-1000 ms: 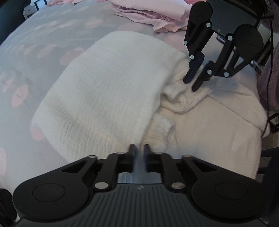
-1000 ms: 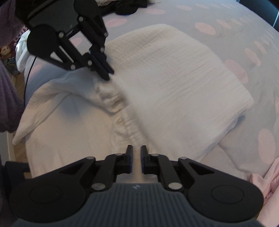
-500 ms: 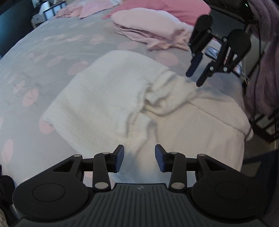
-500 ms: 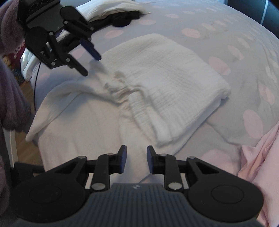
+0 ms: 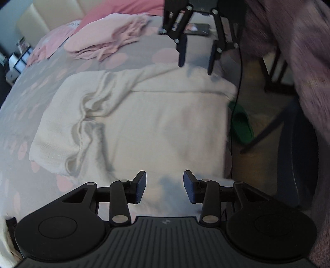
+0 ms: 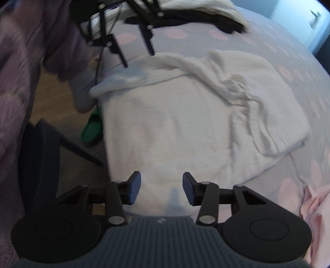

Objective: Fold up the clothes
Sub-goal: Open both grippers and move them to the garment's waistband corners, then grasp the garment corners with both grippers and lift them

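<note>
A cream-white garment point(image 5: 160, 123) lies partly folded on the bed, its far half laid over with a bunched ridge point(image 5: 88, 115) along the fold. It also shows in the right wrist view point(image 6: 185, 115). My left gripper point(image 5: 165, 185) is open and empty above the garment's near edge. My right gripper point(image 6: 162, 188) is open and empty over the opposite edge. Each gripper shows in the other's view, the right one point(image 5: 195, 61) and the left one point(image 6: 137, 55), both open above the cloth.
The bed has a grey cover with pink dots point(image 5: 31, 88). A pile of pink clothes point(image 5: 107, 39) lies beyond the garment. Dark and white clothes point(image 6: 185, 16) lie at the far side. A green slipper point(image 5: 241, 125) and chair legs point(image 5: 268, 127) are on the floor beside the bed.
Both grippers opened and let go of the garment, then drew back toward its unfolded half by the bed's edge. The folded part now lies bunched on the bed.
</note>
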`<state>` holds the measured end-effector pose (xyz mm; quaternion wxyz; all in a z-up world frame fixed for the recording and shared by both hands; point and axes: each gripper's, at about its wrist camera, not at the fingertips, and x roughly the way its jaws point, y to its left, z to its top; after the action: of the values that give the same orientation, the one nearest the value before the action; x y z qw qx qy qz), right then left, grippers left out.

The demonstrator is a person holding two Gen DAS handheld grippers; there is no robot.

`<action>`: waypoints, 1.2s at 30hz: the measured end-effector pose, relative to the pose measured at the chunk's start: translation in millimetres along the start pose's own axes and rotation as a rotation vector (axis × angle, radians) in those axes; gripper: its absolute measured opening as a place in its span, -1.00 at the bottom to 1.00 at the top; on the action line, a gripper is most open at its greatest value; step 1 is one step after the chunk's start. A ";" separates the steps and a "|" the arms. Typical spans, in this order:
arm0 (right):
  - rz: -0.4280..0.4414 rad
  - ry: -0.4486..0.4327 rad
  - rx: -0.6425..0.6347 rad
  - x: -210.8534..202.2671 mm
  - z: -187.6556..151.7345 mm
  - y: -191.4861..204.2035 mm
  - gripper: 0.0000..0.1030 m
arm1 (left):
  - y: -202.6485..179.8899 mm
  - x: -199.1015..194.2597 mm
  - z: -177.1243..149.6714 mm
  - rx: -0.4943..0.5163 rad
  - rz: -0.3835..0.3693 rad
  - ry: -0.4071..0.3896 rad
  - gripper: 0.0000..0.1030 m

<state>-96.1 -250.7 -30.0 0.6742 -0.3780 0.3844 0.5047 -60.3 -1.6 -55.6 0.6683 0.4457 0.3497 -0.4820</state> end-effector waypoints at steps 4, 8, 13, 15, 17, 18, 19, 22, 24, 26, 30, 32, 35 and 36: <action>-0.068 -0.008 -0.075 0.5 -11.1 35.0 -0.05 | -36.0 4.9 -12.5 0.117 0.046 0.035 -0.14; -0.148 0.008 -0.157 7.9 -24.9 59.9 0.20 | -68.7 18.6 -25.5 0.283 0.127 0.053 -0.05; -0.249 0.044 -0.339 27.8 -38.6 91.8 0.21 | -108.9 37.5 -42.1 0.508 0.242 0.066 -0.02; -0.309 0.061 -0.431 38.0 -42.2 102.4 0.21 | -115.8 45.6 -45.6 0.569 0.279 0.068 -0.02; -0.354 0.066 -0.518 45.1 -44.6 109.5 0.21 | -122.7 53.0 -51.2 0.674 0.319 0.059 -0.02; -0.372 0.069 -0.557 48.1 -45.4 112.1 0.21 | -126.1 56.2 -53.9 0.721 0.332 0.057 -0.01; -0.381 0.074 -0.583 51.0 -45.5 113.3 0.17 | -127.8 58.4 -54.5 0.743 0.328 0.055 -0.01; -0.378 0.081 -0.590 55.1 -41.4 108.7 0.01 | -128.3 62.2 -50.9 0.751 0.299 0.049 -0.10; -0.345 0.073 -0.544 50.6 -36.7 102.3 -0.14 | -125.1 59.9 -44.7 0.696 0.272 0.048 -0.23; -0.332 0.057 -0.499 44.5 -31.8 96.5 -0.48 | -118.8 53.6 -38.0 0.618 0.257 0.037 -0.69; -0.312 0.006 -0.375 27.5 -21.6 81.6 -0.74 | -90.9 36.2 -20.5 0.379 0.188 0.011 -0.83; -0.302 -0.014 -0.314 18.2 -18.1 73.2 -0.76 | -80.6 25.8 -15.3 0.305 0.166 -0.009 -0.85; -0.318 -0.057 -0.248 -0.3 -14.6 62.4 -0.81 | -60.8 4.6 -9.8 0.170 0.136 -0.051 -0.86; -0.325 -0.075 -0.224 -7.6 -13.1 58.0 -0.81 | -53.5 -2.6 -8.5 0.121 0.124 -0.065 -0.86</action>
<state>-155.7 -253.5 -35.7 0.7144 -0.4887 0.2343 0.4425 -112.5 -0.1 -70.2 0.6797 0.4904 0.2697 -0.4741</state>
